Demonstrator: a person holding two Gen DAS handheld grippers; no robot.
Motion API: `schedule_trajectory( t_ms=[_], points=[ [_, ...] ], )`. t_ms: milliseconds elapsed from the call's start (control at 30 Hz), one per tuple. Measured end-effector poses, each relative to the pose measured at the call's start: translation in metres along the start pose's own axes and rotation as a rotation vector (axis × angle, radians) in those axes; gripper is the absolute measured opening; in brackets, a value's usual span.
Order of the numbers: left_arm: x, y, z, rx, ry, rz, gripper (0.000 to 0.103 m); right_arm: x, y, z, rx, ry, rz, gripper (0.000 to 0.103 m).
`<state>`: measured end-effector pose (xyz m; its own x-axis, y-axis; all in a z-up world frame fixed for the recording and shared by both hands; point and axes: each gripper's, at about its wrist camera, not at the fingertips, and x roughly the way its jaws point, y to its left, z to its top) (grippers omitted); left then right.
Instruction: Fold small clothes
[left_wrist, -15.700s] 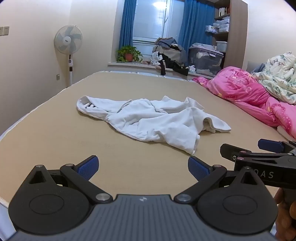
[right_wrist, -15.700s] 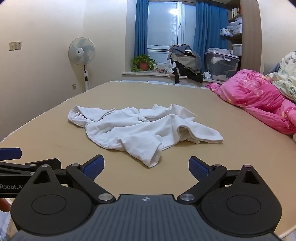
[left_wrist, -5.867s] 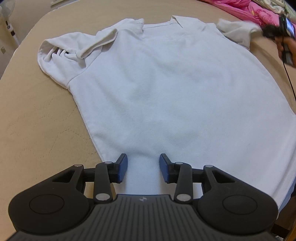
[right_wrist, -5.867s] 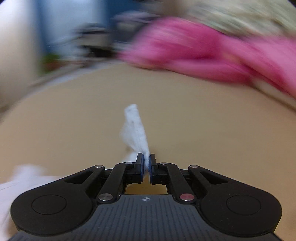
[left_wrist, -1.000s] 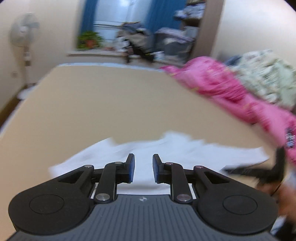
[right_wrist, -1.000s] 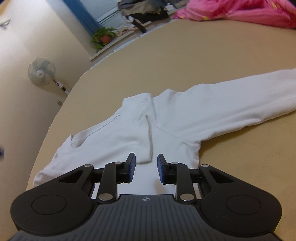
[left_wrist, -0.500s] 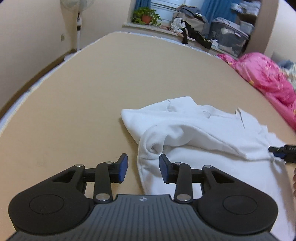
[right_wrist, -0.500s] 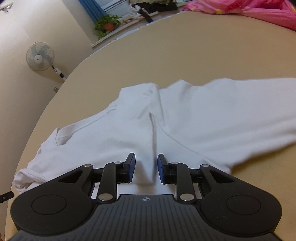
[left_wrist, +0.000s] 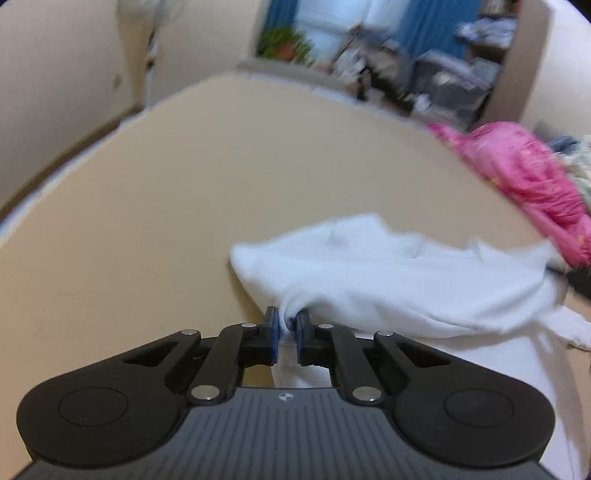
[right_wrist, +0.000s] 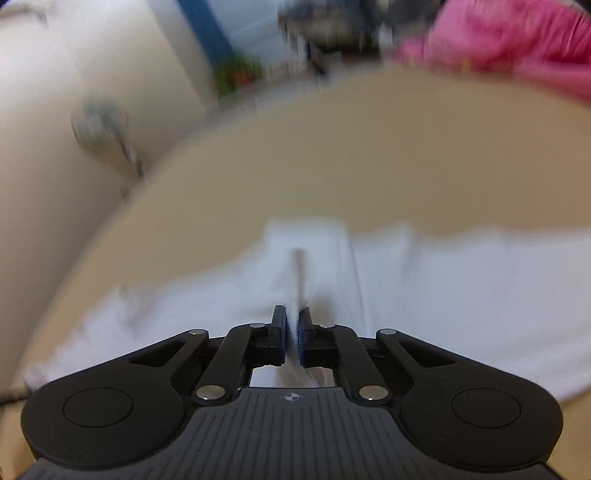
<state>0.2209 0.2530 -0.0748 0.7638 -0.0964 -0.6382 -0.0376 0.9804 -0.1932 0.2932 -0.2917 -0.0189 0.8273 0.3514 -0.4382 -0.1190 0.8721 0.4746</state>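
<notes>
A small white shirt (left_wrist: 399, 273) lies partly bunched on the tan bed (left_wrist: 184, 192). My left gripper (left_wrist: 286, 321) is shut on a pinched fold of the white shirt at its near left edge, with cloth between the blue pads. My right gripper (right_wrist: 293, 323) is shut on a ridge of the same white shirt (right_wrist: 461, 288), which spreads to both sides in the blurred right wrist view. The shirt's far side rises in a fold in the left wrist view.
A pink quilt (left_wrist: 524, 177) lies along the bed's right side. A standing fan (right_wrist: 99, 125) is by the left wall. A windowsill with a plant (left_wrist: 284, 42) and piled clothes is beyond the bed's far edge.
Both grippers have closed onto the shirt; half a second ago their jaws stood apart over the cloth. Both views are now blurred by motion, and the shirt's fold has lifted.
</notes>
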Motion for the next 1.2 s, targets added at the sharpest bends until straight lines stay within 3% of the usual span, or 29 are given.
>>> schedule_trajectory(
  t_ms=[67, 100, 133, 200, 233, 300, 400, 433, 467, 567, 667, 767, 900, 967, 1000, 1033, 1133, 1200],
  points=[
    [-0.015, -0.014, -0.002, 0.138, -0.059, -0.012, 0.009, -0.025, 0.004, 0.021, -0.064, -0.088, -0.028, 0.006],
    [-0.017, -0.026, -0.008, 0.267, -0.056, -0.005, 0.009, -0.026, -0.003, 0.022, -0.066, -0.063, -0.055, 0.006],
    [-0.014, -0.035, -0.018, 0.380, -0.018, 0.013, 0.009, -0.019, -0.013, 0.019, -0.053, 0.012, -0.070, 0.006],
    [0.000, -0.040, -0.036, 0.478, 0.084, 0.038, 0.009, 0.007, -0.043, -0.002, 0.017, 0.240, -0.121, 0.006],
    [0.005, -0.040, -0.043, 0.490, 0.134, 0.019, 0.010, 0.016, -0.060, -0.015, 0.069, 0.298, -0.167, 0.006],
    [0.002, -0.047, -0.046, 0.532, 0.134, 0.006, 0.012, 0.021, -0.069, -0.024, 0.094, 0.293, -0.173, 0.007],
    [-0.011, -0.038, -0.031, 0.430, 0.123, -0.065, 0.027, 0.010, -0.051, -0.010, 0.002, 0.199, -0.244, 0.019],
    [-0.017, -0.031, -0.023, 0.370, 0.087, -0.090, 0.030, 0.003, -0.046, -0.006, -0.024, 0.159, -0.261, 0.022],
    [-0.022, -0.025, -0.017, 0.315, 0.056, -0.109, 0.031, -0.004, -0.041, -0.001, -0.036, 0.129, -0.267, 0.027],
    [-0.023, -0.003, 0.001, 0.094, 0.024, -0.199, 0.031, -0.023, -0.029, 0.010, -0.008, 0.120, -0.224, 0.028],
    [-0.005, 0.014, 0.014, -0.089, 0.043, -0.176, 0.035, -0.041, -0.013, 0.015, -0.005, 0.148, -0.182, 0.029],
    [0.030, 0.026, 0.018, -0.187, 0.108, -0.110, 0.044, -0.050, 0.003, 0.005, -0.091, 0.204, -0.111, 0.044],
    [0.070, 0.032, 0.016, -0.294, 0.154, -0.133, 0.050, -0.039, -0.002, -0.020, -0.134, 0.223, -0.114, 0.045],
    [0.081, 0.031, 0.016, -0.296, 0.133, -0.133, 0.047, -0.031, -0.009, -0.034, -0.080, 0.242, -0.128, 0.045],
    [0.084, 0.028, 0.018, -0.284, 0.127, -0.145, 0.018, -0.026, -0.012, -0.037, -0.055, 0.249, -0.140, 0.045],
    [0.089, 0.027, 0.021, -0.264, 0.128, -0.175, 0.004, -0.024, -0.010, -0.042, -0.051, 0.250, -0.139, 0.045],
    [0.062, 0.033, 0.037, -0.246, -0.121, -0.100, 0.004, -0.018, -0.005, -0.048, -0.122, 0.242, -0.120, 0.045],
    [0.060, 0.026, 0.043, -0.199, -0.098, -0.066, 0.007, -0.019, -0.007, -0.055, -0.139, 0.247, -0.134, 0.045]
  ],
)
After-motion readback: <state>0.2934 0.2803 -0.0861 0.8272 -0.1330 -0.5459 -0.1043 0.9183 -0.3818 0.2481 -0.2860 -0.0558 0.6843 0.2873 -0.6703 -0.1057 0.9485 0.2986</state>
